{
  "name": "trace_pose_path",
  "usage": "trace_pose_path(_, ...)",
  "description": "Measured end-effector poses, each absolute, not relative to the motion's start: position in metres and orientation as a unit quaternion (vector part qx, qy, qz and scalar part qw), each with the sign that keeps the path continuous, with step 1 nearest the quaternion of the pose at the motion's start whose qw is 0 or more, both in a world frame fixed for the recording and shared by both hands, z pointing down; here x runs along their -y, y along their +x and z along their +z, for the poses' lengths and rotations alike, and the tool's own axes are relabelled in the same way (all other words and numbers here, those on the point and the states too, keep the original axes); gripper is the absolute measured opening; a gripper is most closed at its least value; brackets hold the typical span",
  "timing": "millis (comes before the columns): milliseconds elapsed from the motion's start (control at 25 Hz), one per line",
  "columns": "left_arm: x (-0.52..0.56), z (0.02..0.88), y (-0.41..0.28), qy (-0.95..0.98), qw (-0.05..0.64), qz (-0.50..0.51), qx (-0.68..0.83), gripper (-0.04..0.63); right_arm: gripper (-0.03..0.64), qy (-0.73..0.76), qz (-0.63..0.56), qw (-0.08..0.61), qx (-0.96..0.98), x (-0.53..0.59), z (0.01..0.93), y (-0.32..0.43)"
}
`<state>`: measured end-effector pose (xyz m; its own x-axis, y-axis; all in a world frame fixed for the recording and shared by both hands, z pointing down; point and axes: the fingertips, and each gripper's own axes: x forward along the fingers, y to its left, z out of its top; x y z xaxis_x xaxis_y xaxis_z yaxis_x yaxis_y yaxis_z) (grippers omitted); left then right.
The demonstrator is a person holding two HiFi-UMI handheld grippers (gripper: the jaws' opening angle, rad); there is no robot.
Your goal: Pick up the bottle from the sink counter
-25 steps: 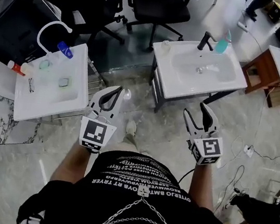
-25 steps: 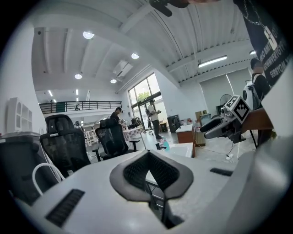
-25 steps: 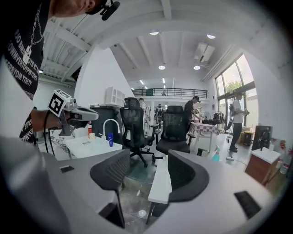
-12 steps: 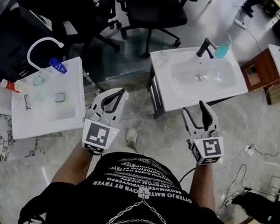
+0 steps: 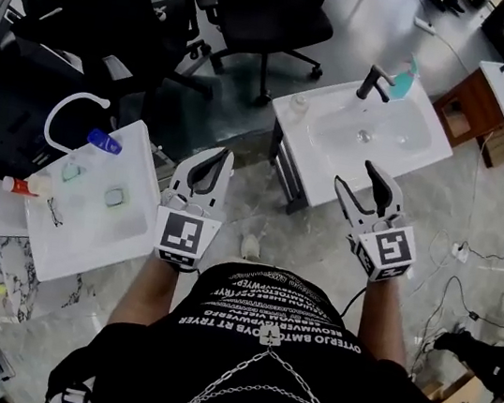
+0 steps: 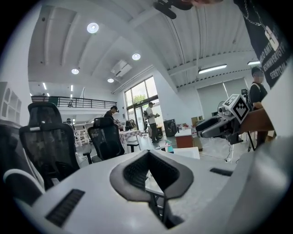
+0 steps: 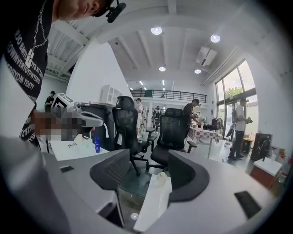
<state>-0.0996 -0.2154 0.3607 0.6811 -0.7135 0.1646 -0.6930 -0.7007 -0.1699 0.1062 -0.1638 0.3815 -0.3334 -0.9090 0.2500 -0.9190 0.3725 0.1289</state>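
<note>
Head view: sink counter nearer than a second ago, approach stage; teal bottle at 1 o'clock by black faucet, untouched | Left gripper view: left gripper fingers pressed together, empty | Right gripper view: right gripper fingers spread, counter between, empty | Writing: shirt print inverted, unreadable; bottle label illegible

On white sink counter, teal bottle beside black faucet; left gripper, fingers together; right gripper, fingers apart
</note>
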Motion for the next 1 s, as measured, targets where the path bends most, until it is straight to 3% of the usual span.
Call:
trace_pose_path(520, 0.261, 0.364, -0.097, -0.935, 0.042, -0.101, -0.338, 0.005, 0.244, 0.562, 0.000, 0.162, 0.811, 0.208, 0.374, 0.077)
trace_pose_path(1000, 0.282, 0.377, -0.065, -0.935, 0.039, -0.114, -0.333, 0.005, 0.249, 0.552, 0.024, 0.177, 0.814, 0.233, 0.393, 0.105)
